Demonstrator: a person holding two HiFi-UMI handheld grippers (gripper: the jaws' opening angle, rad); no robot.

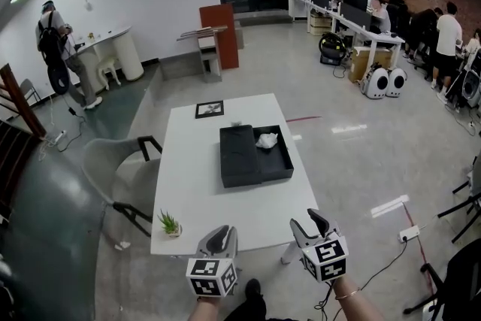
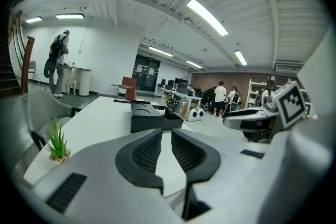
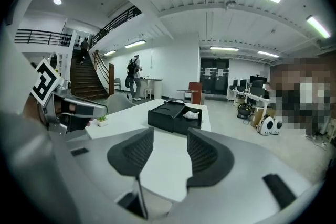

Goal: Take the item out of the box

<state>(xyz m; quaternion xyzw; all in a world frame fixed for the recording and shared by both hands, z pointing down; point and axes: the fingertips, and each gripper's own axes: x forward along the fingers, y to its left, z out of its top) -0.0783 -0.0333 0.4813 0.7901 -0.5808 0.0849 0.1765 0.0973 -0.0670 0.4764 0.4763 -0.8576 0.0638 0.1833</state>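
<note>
Short of the box [image 1: 242,162], right gripper [image 1: 308,224] gapes empty, left gripper [image 1: 219,235] barely parted; advise descending squarely onto white item [image 1: 267,140].

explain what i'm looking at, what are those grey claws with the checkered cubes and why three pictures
There is no robot: a person holds a hand-held gripper, a two-jaw clamp with a marker cube, in each hand. The head view is from a camera on the person's head, looking down: left hand-held gripper at left, right hand-held gripper at right. The other two pictures come from a camera on each hand-held gripper, looking along its jaws. On the white table stand an open black box with a crumpled white item inside, a small plant and a framed picture. Nothing is held: the right jaws stand wide apart, the left only slightly.
</note>
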